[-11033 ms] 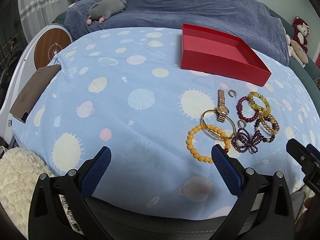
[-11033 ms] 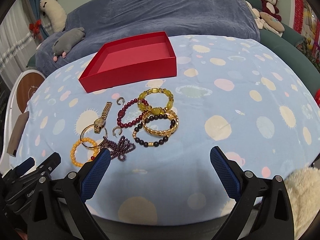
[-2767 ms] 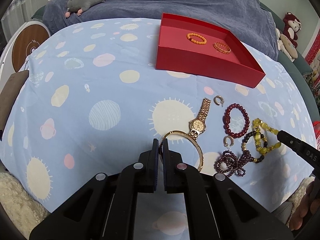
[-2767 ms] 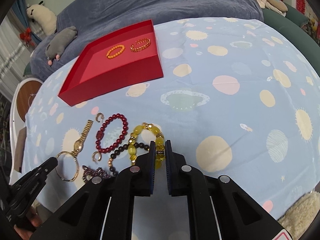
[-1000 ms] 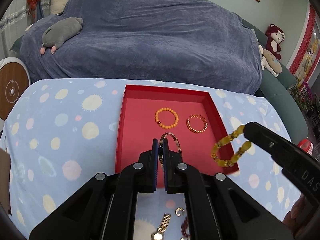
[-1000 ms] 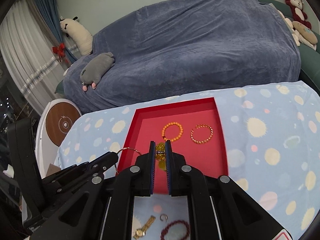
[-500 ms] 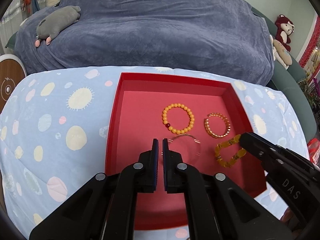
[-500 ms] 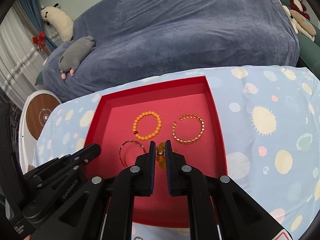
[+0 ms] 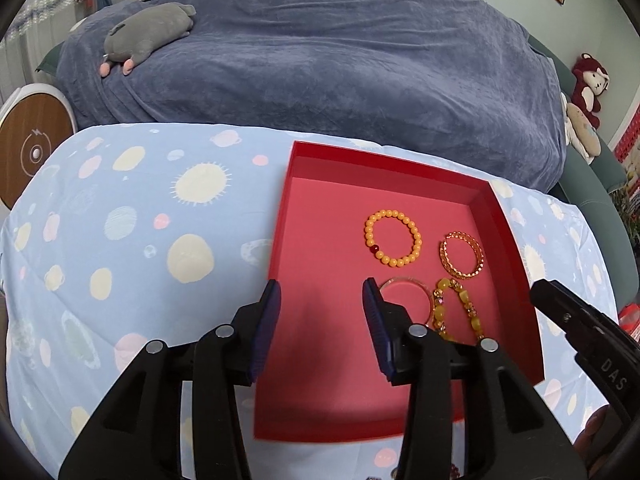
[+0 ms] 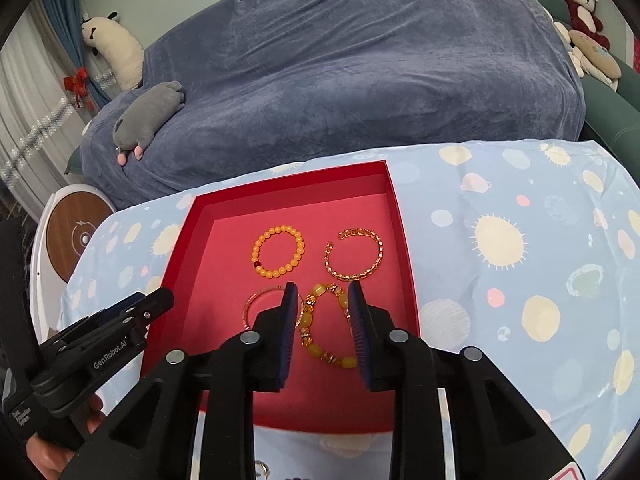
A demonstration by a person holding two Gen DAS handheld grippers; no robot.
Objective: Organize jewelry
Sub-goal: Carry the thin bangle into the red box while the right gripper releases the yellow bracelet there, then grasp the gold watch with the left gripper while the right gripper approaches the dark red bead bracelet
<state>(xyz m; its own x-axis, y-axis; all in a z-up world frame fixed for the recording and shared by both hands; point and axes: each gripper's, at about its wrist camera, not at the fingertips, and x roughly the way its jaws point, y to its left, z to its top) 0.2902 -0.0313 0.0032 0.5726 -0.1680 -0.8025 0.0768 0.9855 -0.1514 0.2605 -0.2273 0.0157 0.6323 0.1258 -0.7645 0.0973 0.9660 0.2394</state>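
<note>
The red tray (image 9: pixel 280 240) holds an orange bead bracelet (image 9: pixel 393 238), a gold chain bangle (image 9: pixel 461 255), a thin gold bangle (image 9: pixel 404 279) and a yellow bead bracelet (image 9: pixel 439 313). My left gripper (image 9: pixel 321 286) hangs over the tray's left half. Its jaws are opening, with only tray floor between them and the thin bangle just right of the right finger. In the right wrist view, my right gripper (image 10: pixel 322 286) is opening too. The yellow bead bracelet (image 10: pixel 315 349) lies flat between its fingers, free of the pads. The thin bangle (image 10: pixel 247 307) lies just left.
The tray (image 10: pixel 180 248) sits on a light-blue cloth (image 9: pixel 160 240) with pale spots. Behind it is a sofa under a dark blue cover (image 9: pixel 340 60) with a grey plush toy (image 9: pixel 148 32). A few more jewelry pieces (image 9: pixel 452 470) show at the bottom edge.
Both grippers have sunk toward the tray and opened their jaws. The thin gold bangle and the yellow bead bracelet were let go and now lie on the tray floor.
</note>
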